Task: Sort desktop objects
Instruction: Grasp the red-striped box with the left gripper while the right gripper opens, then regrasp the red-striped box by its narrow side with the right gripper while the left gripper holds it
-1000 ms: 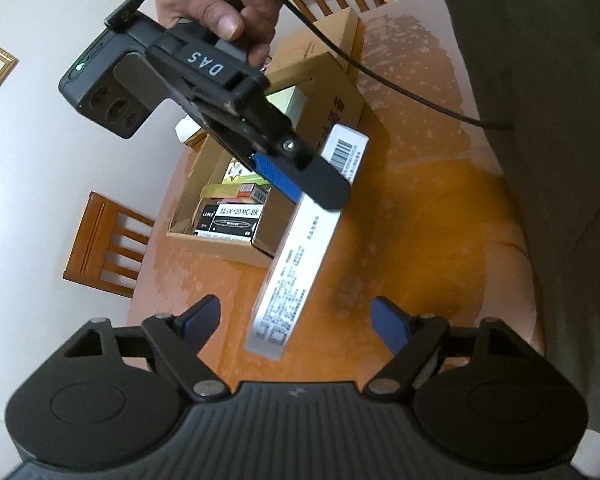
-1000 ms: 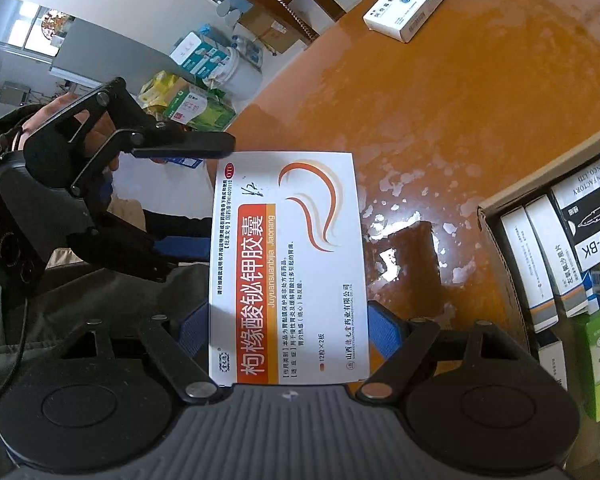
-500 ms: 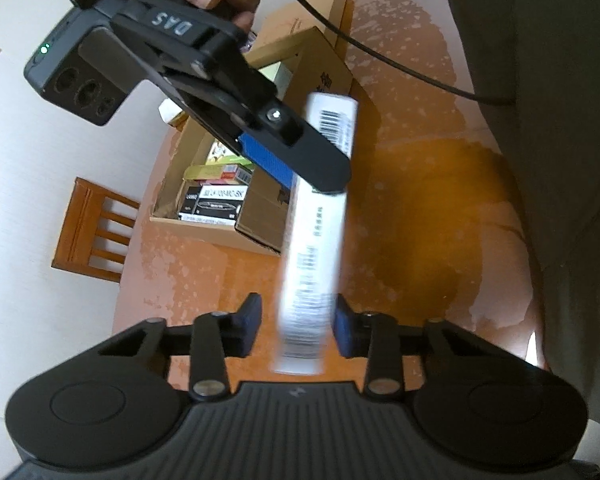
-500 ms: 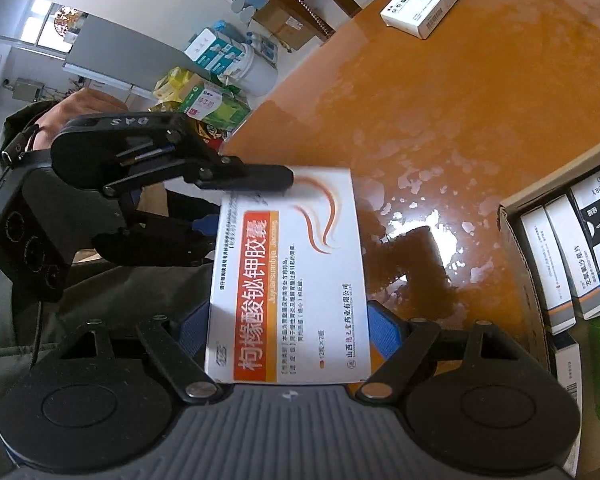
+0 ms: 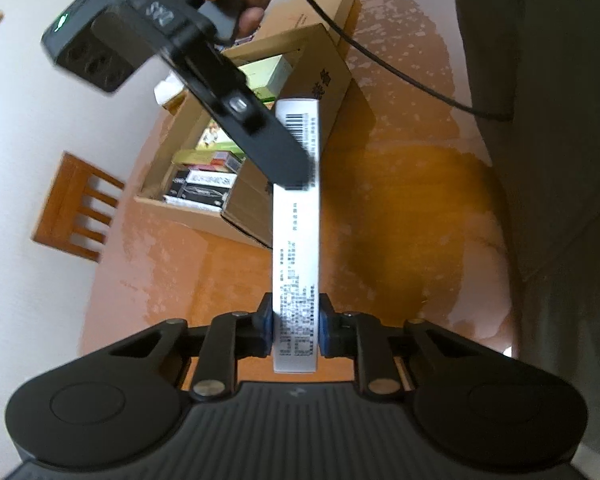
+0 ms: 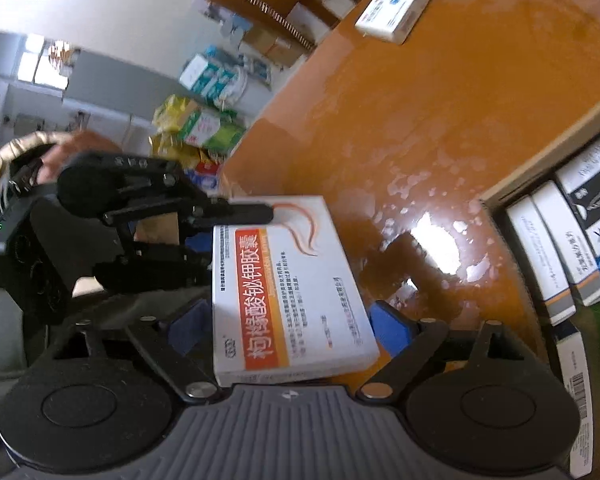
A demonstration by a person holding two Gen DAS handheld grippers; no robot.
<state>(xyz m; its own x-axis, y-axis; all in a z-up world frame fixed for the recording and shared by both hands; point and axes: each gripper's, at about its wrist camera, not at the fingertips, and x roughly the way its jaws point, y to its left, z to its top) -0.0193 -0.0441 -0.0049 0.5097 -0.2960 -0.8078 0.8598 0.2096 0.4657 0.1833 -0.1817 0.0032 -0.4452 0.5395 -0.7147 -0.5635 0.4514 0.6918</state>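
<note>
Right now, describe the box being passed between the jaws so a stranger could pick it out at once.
Above the orange table, beside the open cardboard carton of small boxes, a flat white medicine box hangs in the air. The left gripper pinches its thin sides; the right gripper stands open around it. Only it carries an orange stripe with large Chinese characters and an orange swirl.

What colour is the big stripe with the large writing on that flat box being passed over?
Orange, on the white medicine box; the right wrist view shows it best.
</note>
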